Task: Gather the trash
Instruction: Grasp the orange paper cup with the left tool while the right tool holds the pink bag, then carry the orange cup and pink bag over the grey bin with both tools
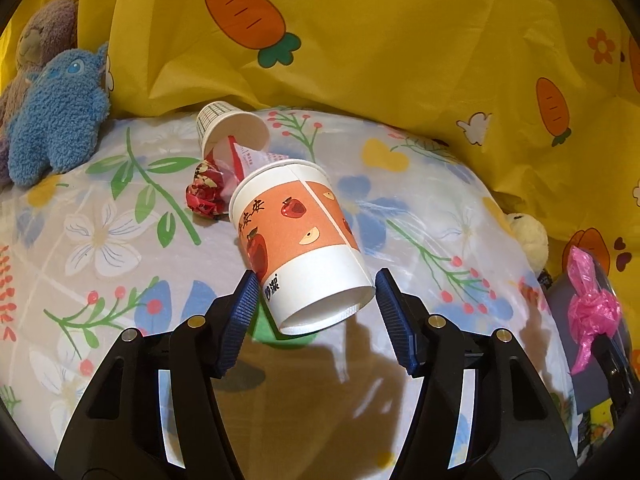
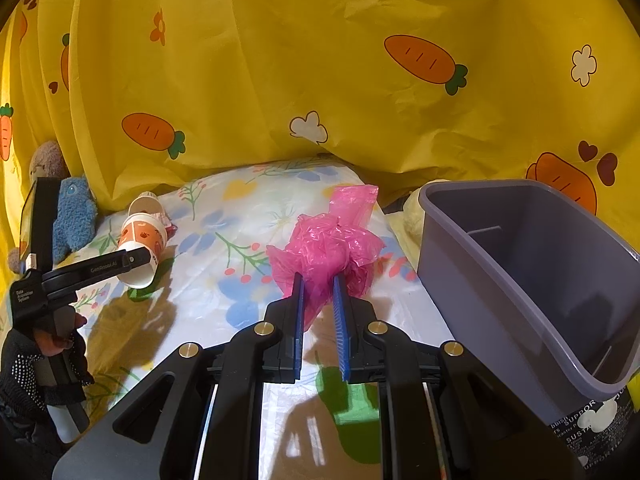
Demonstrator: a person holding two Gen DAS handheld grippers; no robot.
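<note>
An orange-and-white paper cup (image 1: pixel 304 240) with apple prints lies tilted, base toward me, between the fingers of my left gripper (image 1: pixel 316 286). The jaws stand around its base; the left pad touches it, the right pad is just apart. It also shows in the right wrist view (image 2: pixel 142 250). Behind it lie a white paper cup (image 1: pixel 232 128) with wrappers spilling out and a crumpled red wrapper (image 1: pixel 204 194). My right gripper (image 2: pixel 318 284) is shut on a crumpled pink plastic bag (image 2: pixel 328 248), held above the table beside the grey bin (image 2: pixel 532 280).
The table has a floral plastic cloth (image 1: pixel 120 240). A yellow carrot-print curtain (image 2: pixel 320 60) hangs behind. A blue plush toy (image 1: pixel 56 116) and a brown one (image 1: pixel 44 36) sit at the back left. A cream plush (image 1: pixel 528 236) lies near the bin.
</note>
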